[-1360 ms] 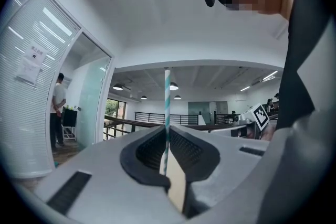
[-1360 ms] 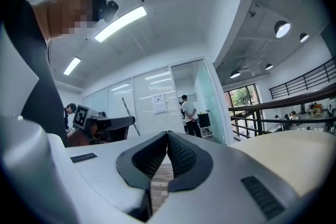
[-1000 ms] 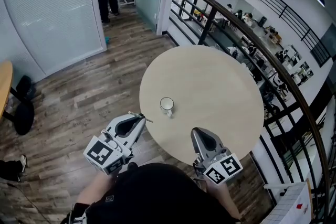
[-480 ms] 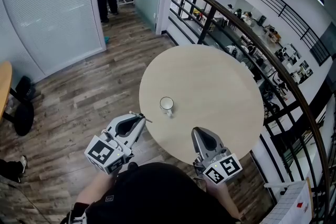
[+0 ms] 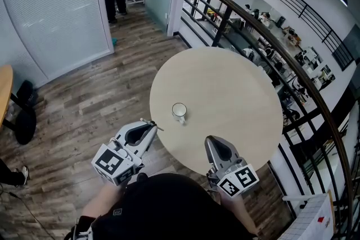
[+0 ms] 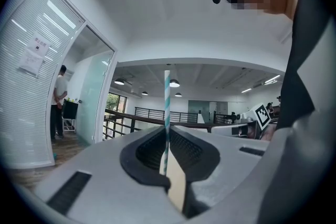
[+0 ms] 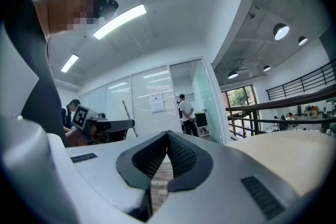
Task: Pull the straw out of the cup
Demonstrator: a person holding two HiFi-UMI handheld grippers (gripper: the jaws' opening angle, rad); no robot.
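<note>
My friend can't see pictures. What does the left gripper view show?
The left gripper pinches a white-and-teal striped straw, which stands upright between its jaws. Behind are a dark railing and a person standing at the far left.

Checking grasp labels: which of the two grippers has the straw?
The left gripper: its jaws are pinched on the teal-and-white striped straw, which stands upright between them. The right gripper has its jaws together with nothing between them.

We stand on a wood-plank floor (image 5: 84,104), beside a frosted glass wall (image 5: 50,14), a dark railing (image 5: 223,25) and ceiling strip lights (image 7: 119,21).
</note>
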